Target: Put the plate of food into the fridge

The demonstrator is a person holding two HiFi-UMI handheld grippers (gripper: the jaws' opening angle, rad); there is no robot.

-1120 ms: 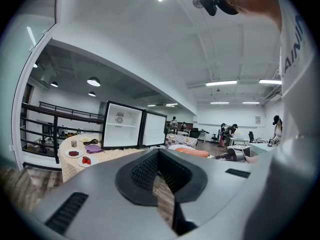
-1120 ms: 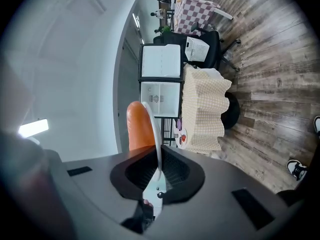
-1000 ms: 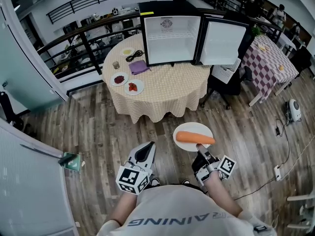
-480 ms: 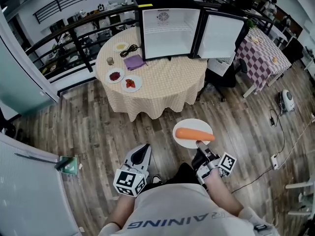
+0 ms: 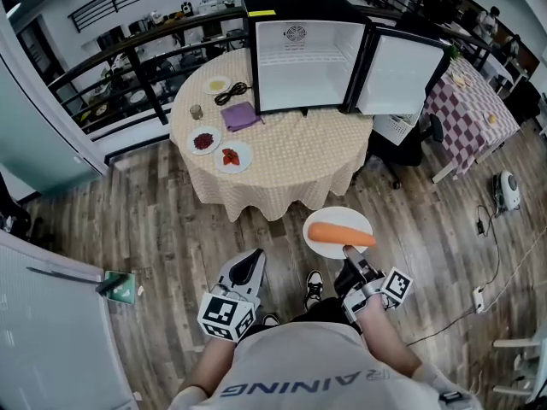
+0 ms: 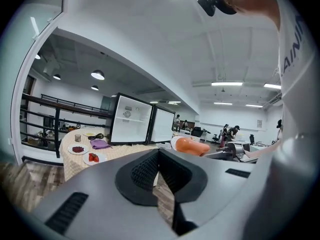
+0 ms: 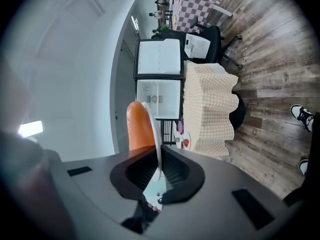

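A white plate carrying a whole carrot hangs level over the wooden floor, short of the round table. My right gripper is shut on the plate's near rim. In the right gripper view the thin rim sits clamped between the pads with the carrot behind it. The small black fridge stands on the table's far side, its door swung open to the right and its white inside showing. My left gripper hangs shut and holds nothing, left of the plate.
On the table's left part lie two plates of red food, a purple cloth, a cup and a black cable. An office chair stands right of the table. A railing runs behind it. A checked table is at far right.
The plate stays clamped in my right gripper and level. A shoe has stepped forward between the grippers, and the table and fridge have shifted slightly in view.
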